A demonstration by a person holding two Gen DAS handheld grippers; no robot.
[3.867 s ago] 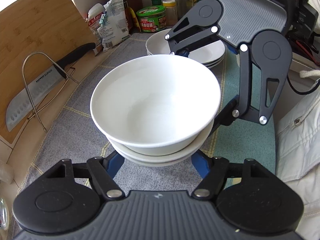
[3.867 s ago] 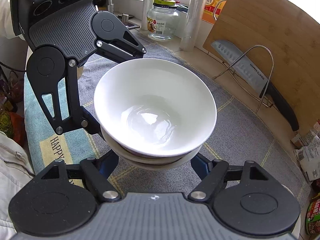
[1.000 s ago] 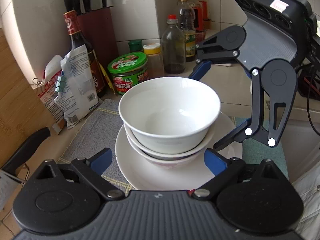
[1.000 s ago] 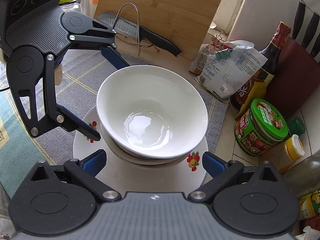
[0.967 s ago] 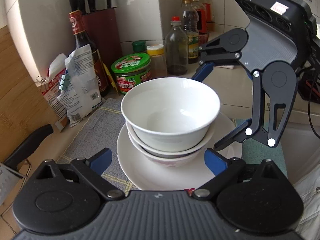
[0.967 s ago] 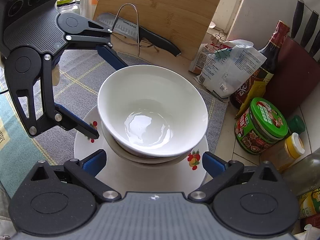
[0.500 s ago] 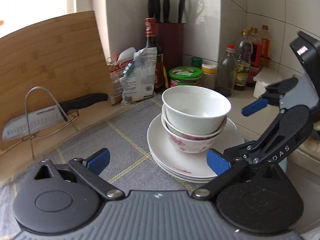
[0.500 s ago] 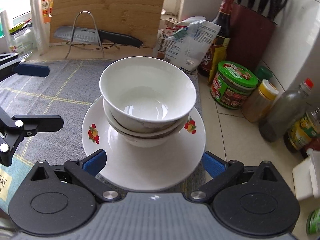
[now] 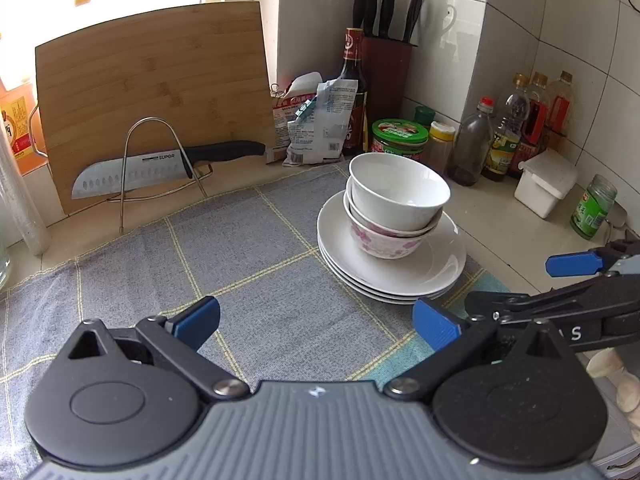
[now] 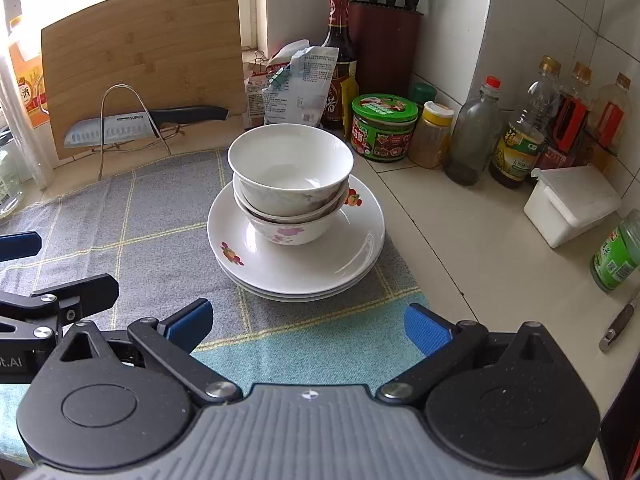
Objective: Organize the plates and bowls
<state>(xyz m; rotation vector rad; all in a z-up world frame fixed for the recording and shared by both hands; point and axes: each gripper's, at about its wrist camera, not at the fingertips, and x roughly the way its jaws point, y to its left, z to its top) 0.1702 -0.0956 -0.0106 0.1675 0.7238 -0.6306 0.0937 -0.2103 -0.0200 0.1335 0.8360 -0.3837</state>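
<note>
White bowls (image 10: 290, 172) nested on stacked plates (image 10: 344, 256); left gripper (image 9: 316, 322) and right gripper (image 10: 306, 322) fingers apart, empty.

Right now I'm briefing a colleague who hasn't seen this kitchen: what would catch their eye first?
The stack of white bowls nested on a pile of plates, mid-counter on the grey checked cloth. Behind it to the left, a big knife rests in a wire stand against a bamboo cutting board. Both the left gripper and the right gripper are open and empty in the foreground.
</note>
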